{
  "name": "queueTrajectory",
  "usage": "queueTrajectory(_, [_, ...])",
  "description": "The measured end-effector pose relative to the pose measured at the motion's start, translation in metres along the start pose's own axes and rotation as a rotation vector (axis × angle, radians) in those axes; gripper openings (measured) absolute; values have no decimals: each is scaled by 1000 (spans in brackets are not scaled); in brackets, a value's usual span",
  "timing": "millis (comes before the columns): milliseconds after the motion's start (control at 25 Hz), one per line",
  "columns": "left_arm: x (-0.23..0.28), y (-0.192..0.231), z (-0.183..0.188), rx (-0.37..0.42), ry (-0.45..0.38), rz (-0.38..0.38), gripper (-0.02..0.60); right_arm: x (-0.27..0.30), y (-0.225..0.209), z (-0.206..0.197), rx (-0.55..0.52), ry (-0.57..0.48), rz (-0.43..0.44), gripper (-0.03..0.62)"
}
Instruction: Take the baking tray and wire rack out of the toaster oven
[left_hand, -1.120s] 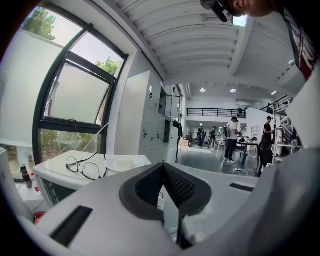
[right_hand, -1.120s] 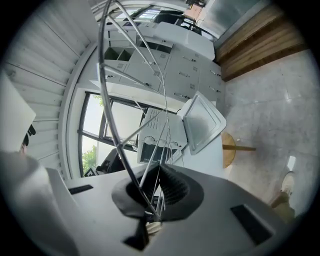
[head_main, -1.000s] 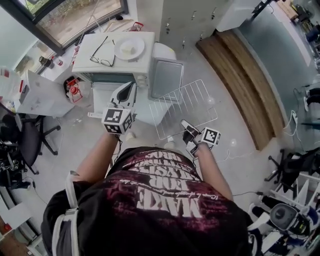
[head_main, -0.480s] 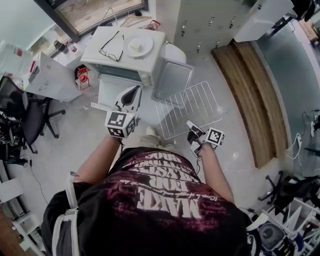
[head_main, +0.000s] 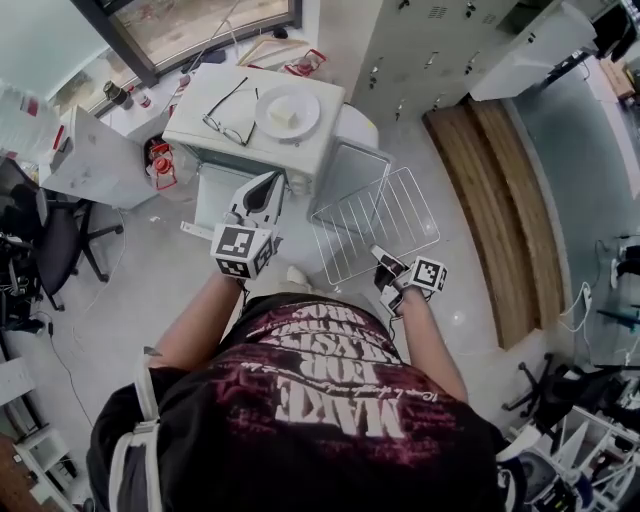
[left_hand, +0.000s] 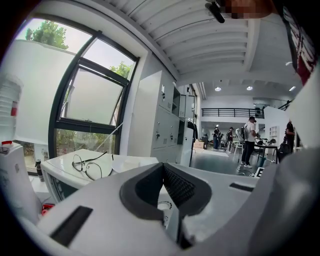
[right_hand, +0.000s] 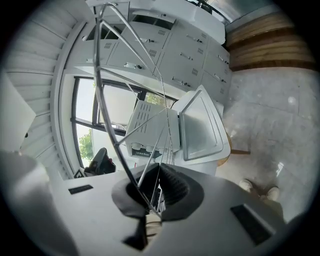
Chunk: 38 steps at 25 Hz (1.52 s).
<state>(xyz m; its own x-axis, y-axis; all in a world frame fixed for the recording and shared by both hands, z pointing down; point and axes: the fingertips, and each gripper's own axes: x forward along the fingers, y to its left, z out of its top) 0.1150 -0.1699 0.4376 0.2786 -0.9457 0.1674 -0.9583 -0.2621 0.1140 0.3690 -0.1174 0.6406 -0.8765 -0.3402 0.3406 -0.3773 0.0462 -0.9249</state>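
Daylight is pouring through the window (head_main: 190, 25) at the upper left of the head view, keeping the pale floor (head_main: 130, 300) evenly bright under soft, faint shadows. Both gripper views are bulging hard, with their corners falling to black. In the left gripper view the sky behind the panes is washing out. In the right gripper view the wire rack (right_hand: 102, 112) is catching thin glints, and its nearest wires are blurring.

The wire rack (head_main: 378, 215) clamped in the right gripper (head_main: 379, 257) fills the space right of the toaster oven (head_main: 240, 135) near the baking tray (head_main: 352, 175), the left gripper (head_main: 268, 184) blocks the oven's front, and bare floor (head_main: 455, 270) lies open further right up to the wooden platform (head_main: 500, 200)
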Motion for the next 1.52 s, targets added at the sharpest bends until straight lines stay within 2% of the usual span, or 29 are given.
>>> queueTrajectory(200, [10,14,2,-6,-11,6,6,16,-1,14,-6,77,-16,6])
queueTrajectory(400, [8,31,-5,-32,1,76,6,32,-16,30,-33,175,-69,6])
queueTrajectory(640, [10,44,-4,-50,3,221,6,54,-30,57,-61,349,-51,6])
queueTrajectory(880, [13,35,-1,-79,-14,368,6,69,-41,86,-85,549,-21,6])
queueTrajectory(1120, [5,27,-7,-105,-25,525,6,79,-61,110,-113,724,-35,6])
queueTrajectory(1280, [-2,20,-13,-125,-36,607,6,83,-73,122,-133,784,-56,6])
queueTrajectory(1520, [-11,7,-25,-153,-30,714,6,99,-82,140,-240,895,-71,6])
